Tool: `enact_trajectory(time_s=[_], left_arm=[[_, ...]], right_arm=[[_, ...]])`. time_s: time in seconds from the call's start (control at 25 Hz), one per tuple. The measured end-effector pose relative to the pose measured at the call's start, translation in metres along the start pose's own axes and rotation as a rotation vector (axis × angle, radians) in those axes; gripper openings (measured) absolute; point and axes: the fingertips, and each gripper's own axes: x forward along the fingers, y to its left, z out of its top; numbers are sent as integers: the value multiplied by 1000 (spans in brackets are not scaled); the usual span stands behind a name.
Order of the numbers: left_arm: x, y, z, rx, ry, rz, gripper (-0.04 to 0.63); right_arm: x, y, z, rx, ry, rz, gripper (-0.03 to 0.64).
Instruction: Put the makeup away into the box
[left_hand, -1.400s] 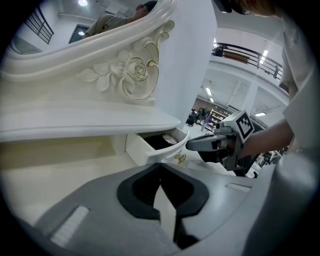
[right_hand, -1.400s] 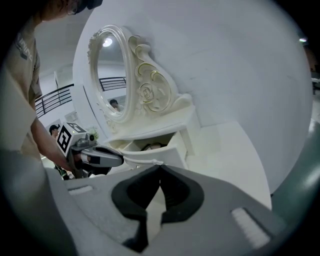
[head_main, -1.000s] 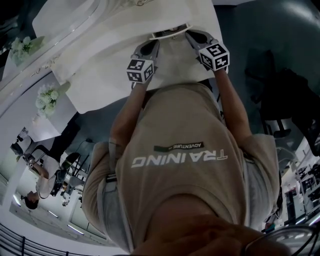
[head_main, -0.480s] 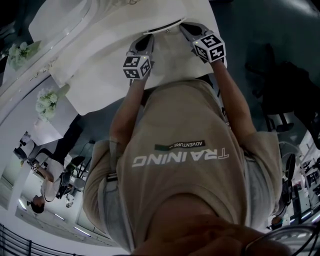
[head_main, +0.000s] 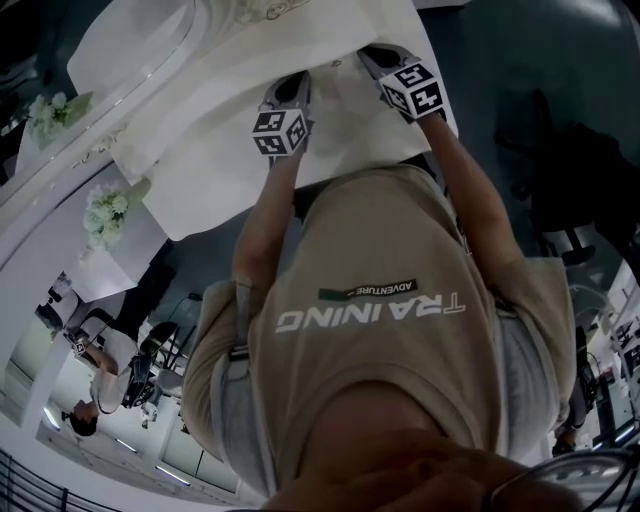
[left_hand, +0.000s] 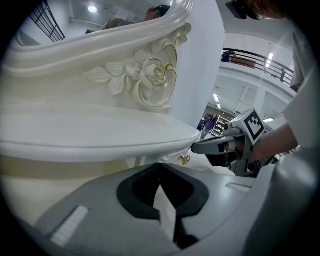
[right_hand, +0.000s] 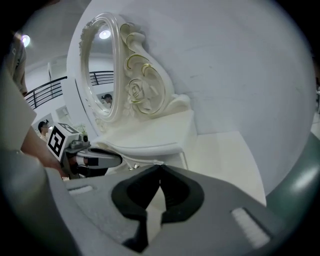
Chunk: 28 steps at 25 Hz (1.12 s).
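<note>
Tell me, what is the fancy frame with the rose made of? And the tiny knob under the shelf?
The frame looks like carved wood or moulded resin, painted glossy cream-white. Light glints off its curves and thin gold lines trace the rose. The paint hides which it is. The knob looks like shiny gold-coloured metal, but it is too small to be sure.

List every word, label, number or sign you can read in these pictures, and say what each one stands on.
"TRAINING": large pale letters, upside down in the head view, on the person's beige shirt.
"ADVENTURE": small letters on a dark strip on the same shirt.
Marker cubes on the left gripper and right gripper: black-and-white square patterns only, no words.
Both gripper views: nothing readable.
</note>
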Motion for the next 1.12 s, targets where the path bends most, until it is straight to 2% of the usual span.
enact_trajectory(time_s=[0.32, 0.6, 0.92, 1.12], left_arm=[[7, 9, 6, -20, -13, 19, 8], [-5, 3, -3, 33, 15, -3, 8], [-53, 6, -25, 59, 16, -47, 8], [-104, 6, -37, 49, 5, -68, 8]], right_arm=[[5, -5, 3, -18, -15, -4, 3], [-1, 2, -2, -42, -47, -15, 3], [-13, 43, -33, -70, 7, 3, 3], [-30, 87, -54, -85, 50, -12, 3]])
